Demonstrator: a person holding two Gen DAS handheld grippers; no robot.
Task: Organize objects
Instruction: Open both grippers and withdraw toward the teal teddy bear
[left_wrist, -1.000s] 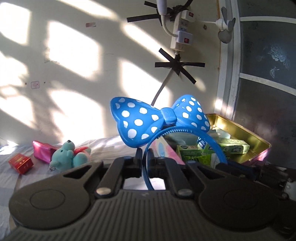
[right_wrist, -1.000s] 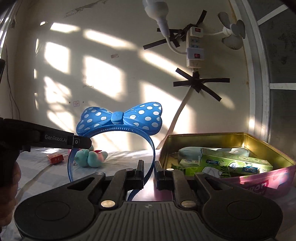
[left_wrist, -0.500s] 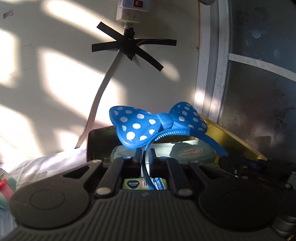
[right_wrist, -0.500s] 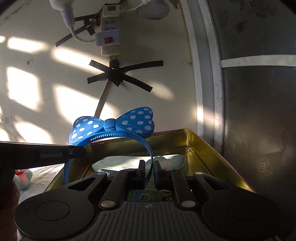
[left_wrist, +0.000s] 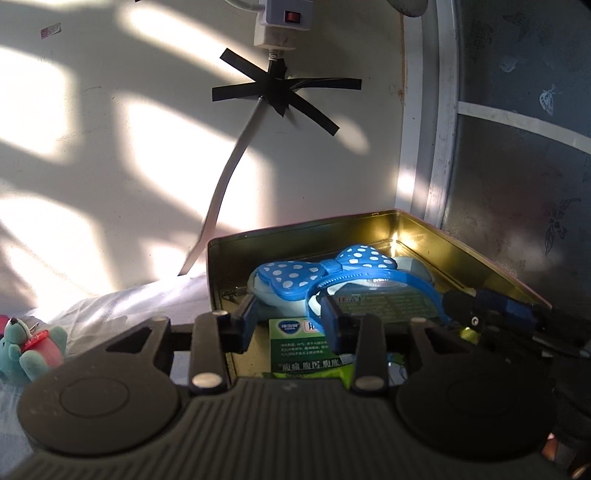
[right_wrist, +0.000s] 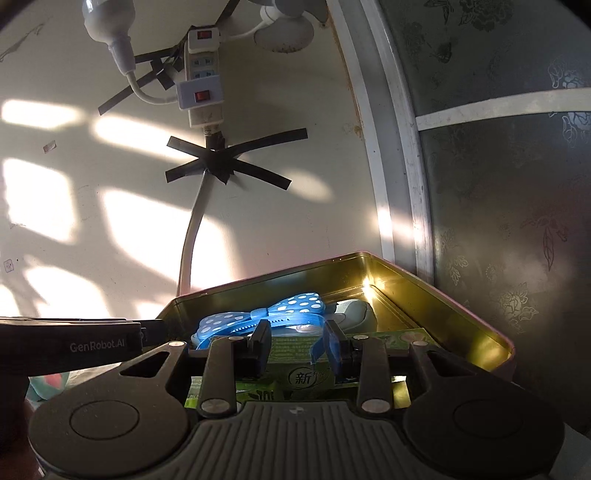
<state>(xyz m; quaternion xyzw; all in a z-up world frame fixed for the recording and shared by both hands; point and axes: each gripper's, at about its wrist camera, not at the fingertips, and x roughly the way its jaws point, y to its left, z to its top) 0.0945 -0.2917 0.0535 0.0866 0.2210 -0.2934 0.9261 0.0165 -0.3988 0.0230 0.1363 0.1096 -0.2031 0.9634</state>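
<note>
A blue headband with a white-dotted bow (left_wrist: 325, 267) (right_wrist: 258, 314) lies in the gold tin (left_wrist: 295, 230) (right_wrist: 443, 291) on top of green boxes (left_wrist: 303, 350) and a pale blue item. My left gripper (left_wrist: 290, 325) hovers over the tin's near edge. Its jaws are opening, and the band runs just inside the right finger without being pinched. My right gripper (right_wrist: 295, 347) sits over the tin too, jaws opening, with the band's end loose between the fingers. Each gripper shows in the other's view: the right gripper (left_wrist: 498, 317), the left gripper (right_wrist: 74, 343).
A teal and pink plush toy (left_wrist: 26, 347) rests on the white sheet left of the tin. The wall behind carries a power strip (right_wrist: 201, 92) and a cable held by black tape (left_wrist: 280, 90). A dark patterned door (right_wrist: 498, 221) stands to the right.
Both grippers carried the headband right, from above the sheet to over the tin. Their jaws then parted, and the headband dropped from upright to lying flat in the tin.
</note>
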